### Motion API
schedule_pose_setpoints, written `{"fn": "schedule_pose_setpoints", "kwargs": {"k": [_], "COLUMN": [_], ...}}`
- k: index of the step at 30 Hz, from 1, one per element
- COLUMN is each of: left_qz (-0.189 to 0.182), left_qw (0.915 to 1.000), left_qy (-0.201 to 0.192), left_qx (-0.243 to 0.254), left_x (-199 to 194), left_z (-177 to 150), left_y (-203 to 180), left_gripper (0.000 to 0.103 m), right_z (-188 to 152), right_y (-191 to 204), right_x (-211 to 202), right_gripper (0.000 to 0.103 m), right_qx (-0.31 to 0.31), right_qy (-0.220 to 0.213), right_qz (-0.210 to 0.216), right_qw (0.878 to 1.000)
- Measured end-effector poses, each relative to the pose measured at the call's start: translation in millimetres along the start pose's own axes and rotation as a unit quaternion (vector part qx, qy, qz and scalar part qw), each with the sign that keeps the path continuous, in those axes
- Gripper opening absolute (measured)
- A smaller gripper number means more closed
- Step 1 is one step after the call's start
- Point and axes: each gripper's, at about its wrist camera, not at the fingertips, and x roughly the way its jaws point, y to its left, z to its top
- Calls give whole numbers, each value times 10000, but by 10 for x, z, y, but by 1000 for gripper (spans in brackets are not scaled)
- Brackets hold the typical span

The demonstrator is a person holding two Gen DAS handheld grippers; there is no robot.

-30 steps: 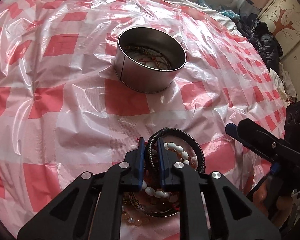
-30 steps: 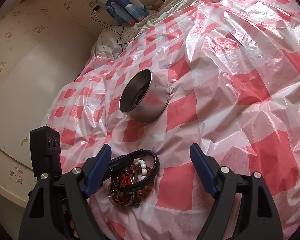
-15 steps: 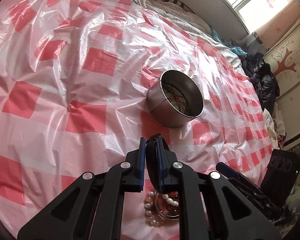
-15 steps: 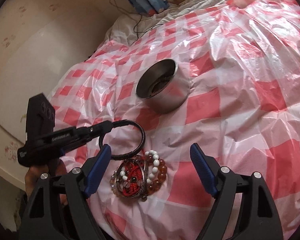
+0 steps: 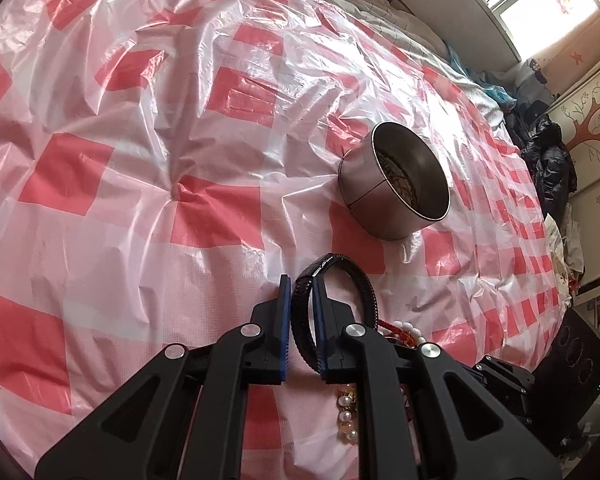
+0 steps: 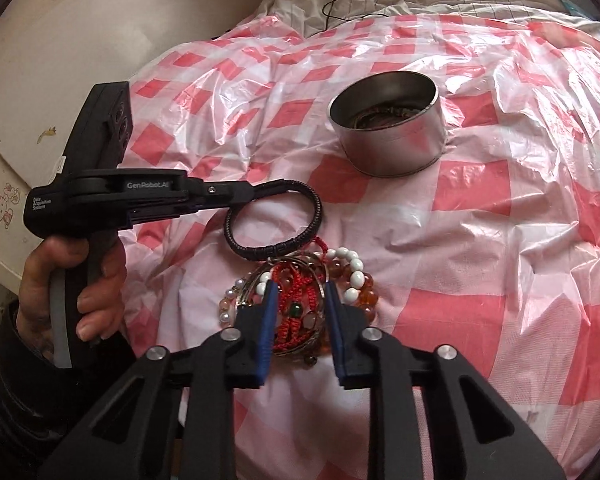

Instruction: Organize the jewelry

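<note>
- The black bracelet (image 6: pixel 278 222) is a braided cord ring with a flat clasp section, dark and matte; it hangs lifted above the heap, clear of the plastic sheet.
- The left gripper (image 5: pixel 300 292) has its jaws narrow and pinched on the black bracelet's band; in the right wrist view the ring sticks out sideways from its tip (image 6: pixel 260 192), and a hand (image 6: pixel 72 288) in a dark sleeve grips the handle.
- The heap of jewelry (image 6: pixel 300 300) lies on the red-and-white checked plastic sheet (image 6: pixel 480 240) that covers the bed, nearer the cameras than the tin.
- In the heap I count one red knotted cord piece with a green bead, one string of white beads, one string of amber-orange beads, thin silver bangles whose number I cannot tell, and a short run of small pearls at its left edge.
- The right gripper (image 6: pixel 298 292) has just been closing its jaws; they stand narrow on either side of the red knotted piece and the silver bangles, and I cannot tell whether the pads press on them.
- One round metal tin (image 6: pixel 388 132) stands upright on the sheet beyond the heap, apart from it, with tangled jewelry in its bottom.
</note>
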Motion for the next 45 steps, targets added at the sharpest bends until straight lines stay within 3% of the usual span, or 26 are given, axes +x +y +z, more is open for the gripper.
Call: {"fn": "schedule_pose_setpoints", "kwargs": {"k": [5, 8, 14, 23, 31, 38, 45], "left_qz": [66, 117, 166, 122, -274, -550, -672], "left_qw": [10000, 9998, 9996, 9998, 9993, 9968, 9950], "left_qy": [51, 129, 236, 96, -163, -502, -678], "left_qx": [-5, -10, 16, 161, 184, 306, 306], "left_x": [43, 93, 159, 116, -58, -253, -354], "left_z": [-4, -9, -24, -19, 4, 27, 63], "left_y": [3, 17, 17, -34, -84, -187, -226], "left_gripper": [10, 10, 12, 10, 7, 7, 7], "right_z": [-5, -12, 0, 81, 142, 158, 160], "right_y": [42, 53, 92, 23, -257, -436, -515], "right_x": [26, -37, -111, -341, -548, -604, -638], "right_gripper": [19, 5, 5, 5, 5, 5, 5], "right_qx": [-134, -202, -280, -2, 727, 1183, 1397], "right_qy": [8, -120, -302, -769, -1237, -1367, -1488], "right_qz": [-141, -132, -80, 477, 1007, 1434, 1541], "right_qw": [9998, 9996, 9991, 9959, 9845, 9730, 9667]}}
